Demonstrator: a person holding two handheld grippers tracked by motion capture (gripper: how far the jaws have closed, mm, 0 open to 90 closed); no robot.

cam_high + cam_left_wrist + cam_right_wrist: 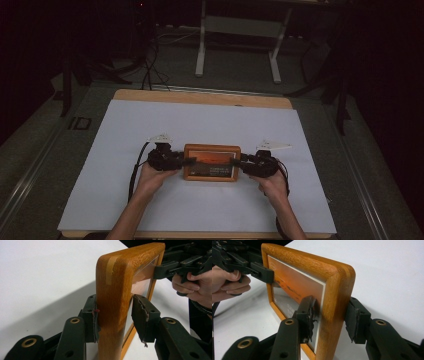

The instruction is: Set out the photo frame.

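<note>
The wooden picture frame (211,162) stands near the middle of the white sheet (150,125) that covers the table, a little toward the person's side, and everything else is best placed from it. It seems to be held upright on its long lower edge rather than lying flat, which explains why a gripper sits at each short end: with support from both sides it cannot tip forward or back.

The left gripper (114,316) straddles the frame's left end. Its rear pad lies against the back of the wood, while the front pad (140,315) stands slightly clear of the glazed face, so the jaws are spread around the rail rather than pinching it. That loose fit suggests the hand is steadying, or settling its hold, instead of carrying weight.

The right gripper (329,318) brackets the frame's right end in the same way. Its front pad rests on the picture side, and the rear pad (355,320) sits just beside the back edge; from this angle I cannot tell for certain whether that pad presses the wood, so its grip is unclear.

Both hands (152,176) stay low, level with the frame's middle, probably to keep it balanced.
</note>
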